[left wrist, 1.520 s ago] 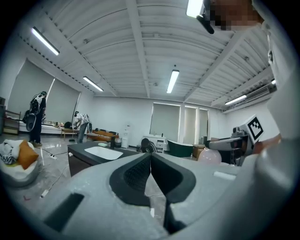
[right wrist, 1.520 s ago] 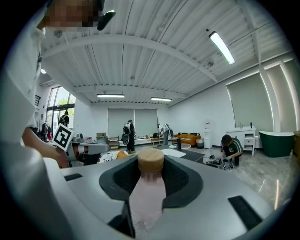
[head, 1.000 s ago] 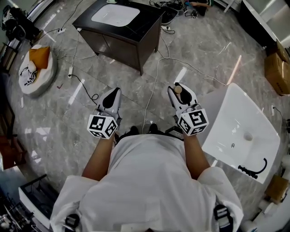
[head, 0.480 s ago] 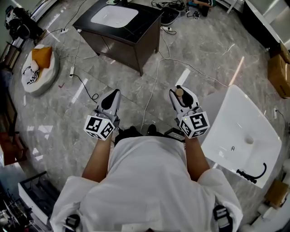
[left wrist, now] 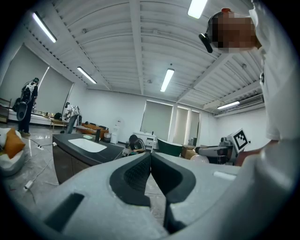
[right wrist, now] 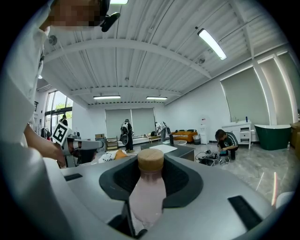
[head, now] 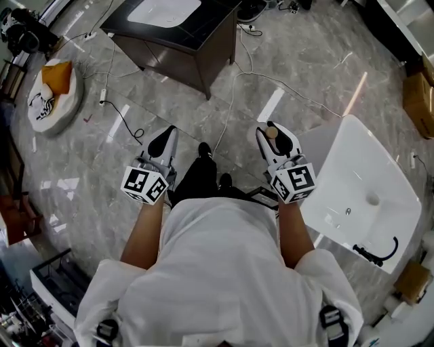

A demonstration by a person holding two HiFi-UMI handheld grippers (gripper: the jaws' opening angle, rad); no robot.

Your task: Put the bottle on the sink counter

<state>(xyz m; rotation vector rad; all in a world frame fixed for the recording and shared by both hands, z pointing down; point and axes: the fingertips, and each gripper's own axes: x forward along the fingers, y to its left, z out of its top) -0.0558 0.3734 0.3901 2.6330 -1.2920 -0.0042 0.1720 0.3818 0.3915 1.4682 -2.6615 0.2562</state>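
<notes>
Far left, on the grey marble floor [head: 88, 176], lies a round white cushion [head: 64, 108] with an orange piece on top. Up and to the right of it stands a dark brown cabinet bench [head: 196, 41] with a white rectangular basin [head: 163, 10] set in its top. White cables trail over the floor around it.

You hold your left gripper [head: 168, 134] out ahead of your waist, marker cube toward you. In the left gripper view its jaws are pressed together with nothing between them.

Your right gripper [head: 272, 133] is level with the left one and well apart from it. Its jaws are clamped on a pale pink plastic bottle [right wrist: 149, 192]. The bottle stands upright along the jaws, and its round tan cap [right wrist: 150, 159] rises above the pads. In the head view only that cap shows at the jaw tips. The bottle is in the air over the floor and touches neither basin.

Right of that gripper and near it stands a white rectangular sink [head: 366, 183]. A black curved faucet [head: 371, 256] is at the edge closest to you. A brown cardboard box [head: 419, 95] sits at the far right.
</notes>
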